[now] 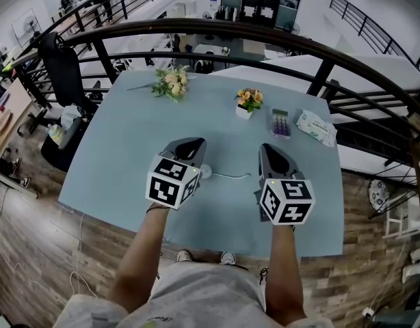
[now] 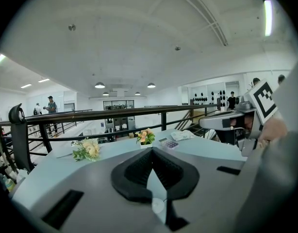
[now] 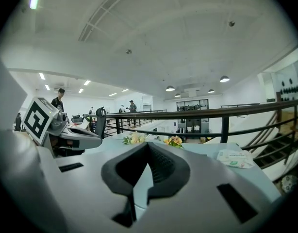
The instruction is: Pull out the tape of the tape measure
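Head view: your 1 tape measure [image 1: 205, 171], a small round white case, lies on the table [image 1: 128, 156] between your 2 grippers. It sits just beside the left gripper [image 1: 191, 143], its thin tape [image 1: 230, 175] trailing toward the right gripper [image 1: 269, 147]. 1 bouquet [image 1: 170, 83] and 1 flower pot [image 1: 247, 102] stand farther back.
Left gripper view: jaws pressed together, empty, with the white case showing below them.
Right gripper view: jaws pressed together, empty.

Bright, even light comes from ceiling lamps [image 2: 99, 85] and a tube [image 2: 268, 17], which glares. Shadows are soft. Wide lenses bend the railing [image 1: 265, 36]; the gripper views have black corners. The left gripper [image 2: 151, 154] and right gripper [image 3: 148, 147] look soft near the lens.
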